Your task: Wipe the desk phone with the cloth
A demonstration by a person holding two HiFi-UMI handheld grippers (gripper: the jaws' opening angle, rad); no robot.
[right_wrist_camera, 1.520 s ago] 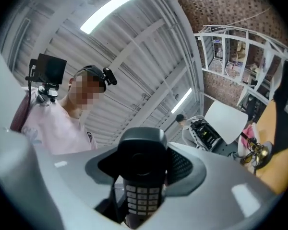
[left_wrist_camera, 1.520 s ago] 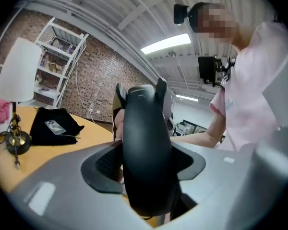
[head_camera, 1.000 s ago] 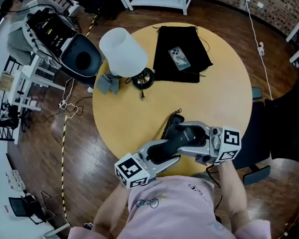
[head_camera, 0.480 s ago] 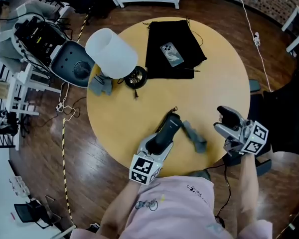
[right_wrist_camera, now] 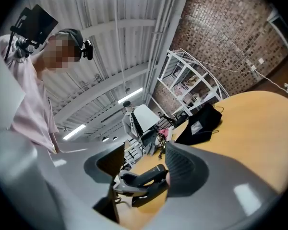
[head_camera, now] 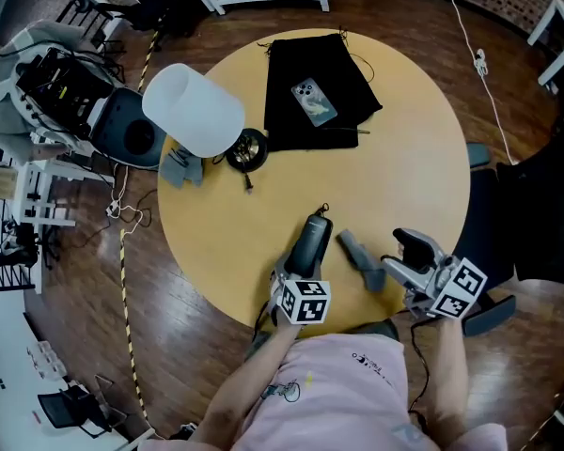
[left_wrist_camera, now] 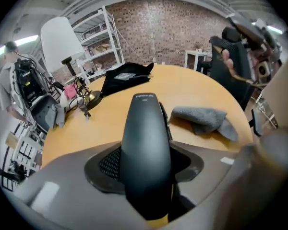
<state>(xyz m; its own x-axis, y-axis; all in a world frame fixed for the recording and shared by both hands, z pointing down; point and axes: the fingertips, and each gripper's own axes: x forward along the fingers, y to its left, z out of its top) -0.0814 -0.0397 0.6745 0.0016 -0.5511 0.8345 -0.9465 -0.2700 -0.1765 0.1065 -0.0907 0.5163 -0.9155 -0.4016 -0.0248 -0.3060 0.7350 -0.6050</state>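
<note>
**Asker:** Where's the phone right now?

**Me:** The black phone handset (left_wrist_camera: 146,128) is in my left gripper (head_camera: 299,272). The jaws are clamped on its lower half from both sides. It points away from me, nose tilted down over the near part of the round wooden table (head_camera: 423,139). (Whether the far tip touches the wood, I can't tell.)

**Asker:** And the cloth?

**Me:** The grey cloth (head_camera: 361,258) lies crumpled on the table just to the right of the handset, not touching it. It sits between the handset and my right gripper (head_camera: 401,252).

**Asker:** What is the right one holding?

**Me:** Nothing. It's at the table's near right edge with its jaws apart and empty, and they have just been closing a little.

**Asker:** Anything else up there?

**Me:** On the far side a black bag (head_camera: 334,59) lies flat with a smartphone (head_camera: 312,101) on top of it. To its left stands a lamp with a white shade (head_camera: 193,109), well apart from the handset and cloth.
</note>
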